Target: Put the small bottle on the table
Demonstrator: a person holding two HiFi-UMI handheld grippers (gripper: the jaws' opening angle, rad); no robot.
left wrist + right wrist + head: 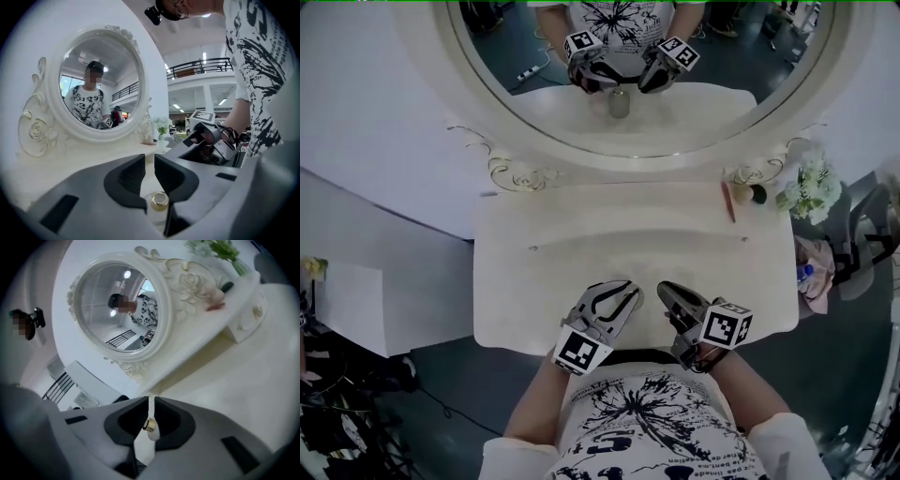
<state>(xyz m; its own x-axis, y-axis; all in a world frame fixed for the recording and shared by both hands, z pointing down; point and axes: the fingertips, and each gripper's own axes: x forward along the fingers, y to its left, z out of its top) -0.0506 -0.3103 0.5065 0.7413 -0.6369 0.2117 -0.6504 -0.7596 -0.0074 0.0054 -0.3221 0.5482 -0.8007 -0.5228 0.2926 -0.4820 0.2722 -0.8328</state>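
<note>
Both pairs of fingers stand nearly together, with only a thin slit between the tips and nothing pinched in either. The left gripper and the right gripper each show the gold-capped small bottle through the hollow behind their tips, apparently below the jaws rather than pressed by them. It seems to stand on the table near the front edge, between the two grippers, as the mirror also suggests. So the placing looks done, with only drawing away left. The head view barely shows the bottle directly, and the jaws hide its base.
</note>
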